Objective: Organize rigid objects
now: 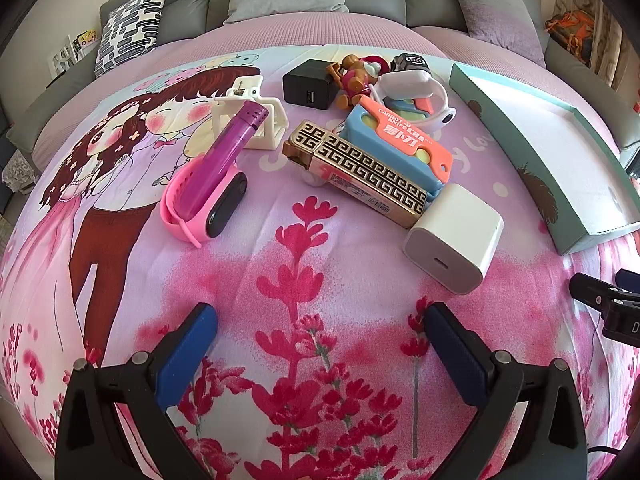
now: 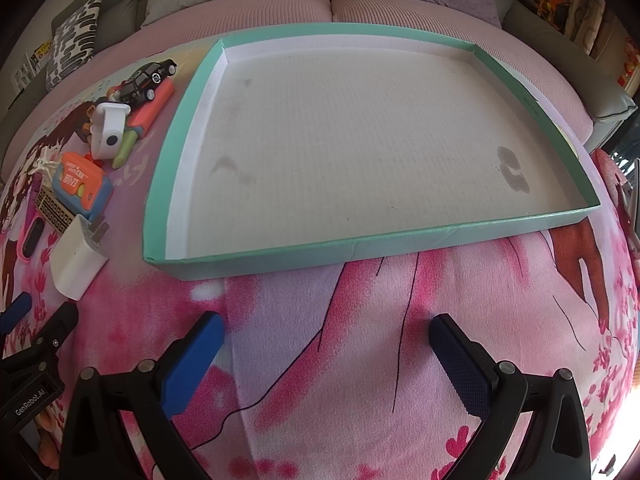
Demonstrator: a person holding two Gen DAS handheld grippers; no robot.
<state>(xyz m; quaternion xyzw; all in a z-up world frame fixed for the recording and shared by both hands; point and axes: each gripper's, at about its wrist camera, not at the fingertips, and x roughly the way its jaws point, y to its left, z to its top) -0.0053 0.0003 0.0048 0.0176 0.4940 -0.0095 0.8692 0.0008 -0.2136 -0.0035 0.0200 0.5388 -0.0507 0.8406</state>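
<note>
Left gripper (image 1: pixel 320 324) and right gripper (image 2: pixel 326 332) hovering wide open over the printed cloth (image 1: pixel 320 280), gripping nothing.

Sitting largest on the right: teal tray (image 2: pixel 352 246), holding none of the items, stained inside, far corner cut off in the left view. Lying just beside it, leftward, a crowded pile: gold patterned box (image 1: pixel 360 172) resting against blue-and-orange carrot-knife toy (image 1: pixel 400 144), white charger (image 1: pixel 454 238) touching the box's near end. Lying apart to the left: purple lighter (image 1: pixel 224 156) leaning across pink band (image 1: pixel 208 204), white clip (image 1: pixel 256 120) behind. Crowding farther back: black charger (image 1: pixel 306 88), brown figure (image 1: pixel 354 78), white watch (image 1: pixel 420 92), black toy car (image 2: pixel 146 80), partly hidden behind one another.
</note>
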